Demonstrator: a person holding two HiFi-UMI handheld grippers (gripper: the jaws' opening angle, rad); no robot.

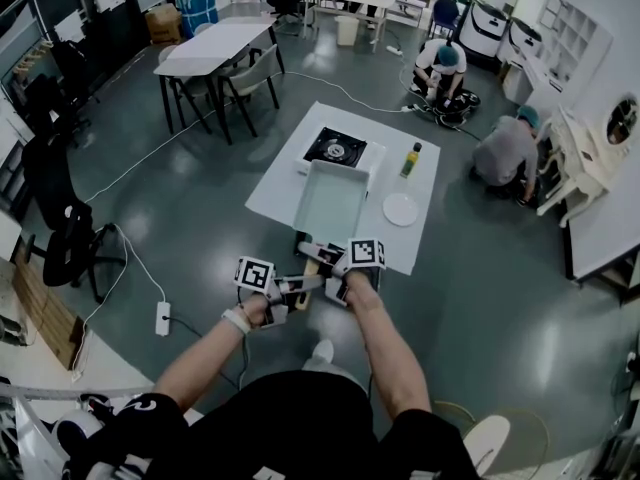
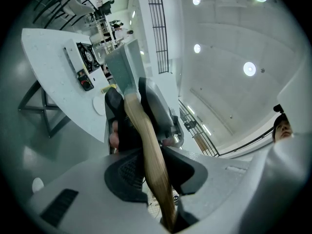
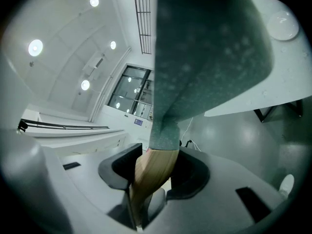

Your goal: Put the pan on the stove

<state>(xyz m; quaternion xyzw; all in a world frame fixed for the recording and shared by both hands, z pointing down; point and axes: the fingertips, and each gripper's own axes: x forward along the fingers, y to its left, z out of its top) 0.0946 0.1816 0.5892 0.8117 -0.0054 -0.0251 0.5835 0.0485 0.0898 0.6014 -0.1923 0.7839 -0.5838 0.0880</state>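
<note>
Grey polished floor fills the room below the camera, with a white table [image 1: 268, 196] set in the middle of it. Nearest, the left gripper [image 2: 153, 174] and the right gripper [image 3: 153, 172] are both seen clamped, jaws partly closed, on the wooden handle [image 1: 311, 268], the left one nearer the handle's end and the right one nearer the pan body. Just beyond them the pan [image 1: 330, 200] is held in the air over the near half of the table, short of the stove [image 1: 335, 149], which sits just past its far edge.

A long, smooth, tapered handle is gripped at one end only, so the pan could be judged liable to twist or sag between the pads if either grip slackens. Its far wall could also be knocked against the stove's side if it is brought in too low. A bottle [image 1: 411, 159] and a white plate [image 1: 400, 209] stand near on the right and could be clipped.

The pan is seen as rectangular and high-walled, pale inside, with a speckled grey-green underside.
</note>
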